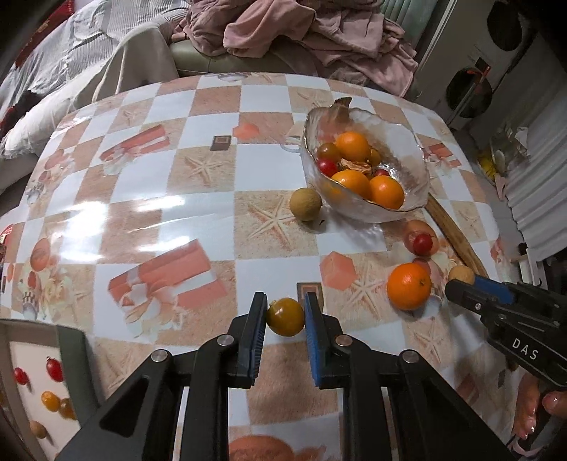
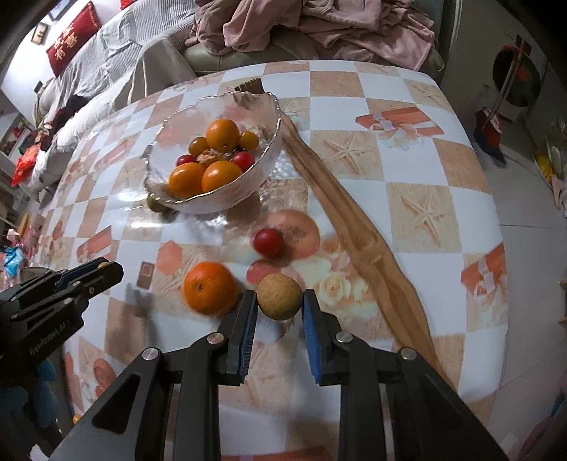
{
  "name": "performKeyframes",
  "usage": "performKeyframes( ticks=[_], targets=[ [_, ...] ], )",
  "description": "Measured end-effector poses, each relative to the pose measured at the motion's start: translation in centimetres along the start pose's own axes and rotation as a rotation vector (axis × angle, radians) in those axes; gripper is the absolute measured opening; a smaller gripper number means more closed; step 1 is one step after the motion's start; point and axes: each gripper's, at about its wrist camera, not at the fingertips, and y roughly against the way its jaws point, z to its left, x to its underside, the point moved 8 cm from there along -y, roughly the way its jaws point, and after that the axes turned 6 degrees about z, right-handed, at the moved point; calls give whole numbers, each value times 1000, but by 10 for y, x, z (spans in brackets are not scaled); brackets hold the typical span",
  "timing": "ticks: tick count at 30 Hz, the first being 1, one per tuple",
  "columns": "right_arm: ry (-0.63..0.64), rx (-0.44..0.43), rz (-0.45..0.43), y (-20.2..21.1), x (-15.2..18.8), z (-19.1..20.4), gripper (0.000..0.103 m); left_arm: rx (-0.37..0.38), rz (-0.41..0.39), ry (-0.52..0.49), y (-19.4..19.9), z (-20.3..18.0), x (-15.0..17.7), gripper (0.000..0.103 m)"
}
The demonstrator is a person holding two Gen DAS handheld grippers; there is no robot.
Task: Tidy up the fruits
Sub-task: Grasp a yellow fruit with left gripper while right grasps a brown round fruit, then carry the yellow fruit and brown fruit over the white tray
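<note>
My left gripper [image 1: 285,315] is shut on a small yellow-orange tomato [image 1: 285,316] just above the table. My right gripper [image 2: 279,301] is shut on a tan longan [image 2: 279,297], which also shows in the left wrist view [image 1: 460,275]. A glass bowl [image 1: 411,159], also in the right wrist view [image 2: 264,117], holds oranges and small tomatoes. Loose on the table lie an orange [image 2: 211,293], a red cherry tomato [image 2: 268,242] and a second longan [image 1: 306,204] beside the bowl.
A long wooden tray [image 2: 354,220] runs diagonally right of the bowl. The checked tablecloth [image 1: 177,170] covers the table. Pink clothes [image 1: 301,28] lie on a sofa behind. A picture card [image 1: 35,390] sits at the near left.
</note>
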Motion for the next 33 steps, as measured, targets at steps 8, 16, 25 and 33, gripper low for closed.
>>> performKeyframes(
  ticks=[8, 16, 25, 33],
  targets=[
    [-8, -11, -11, 21, 18, 16, 28, 6, -6, -6, 25, 10, 20, 23],
    [11, -22, -11, 34, 35, 47, 28, -9, -1, 8, 49, 35, 47, 23],
    [73, -46, 7, 38, 53, 103, 28, -25, -10, 64, 71, 77, 75, 23],
    [150, -71, 21, 38, 63, 160, 28, -42, -19, 125, 87, 119, 96, 23]
  ],
)
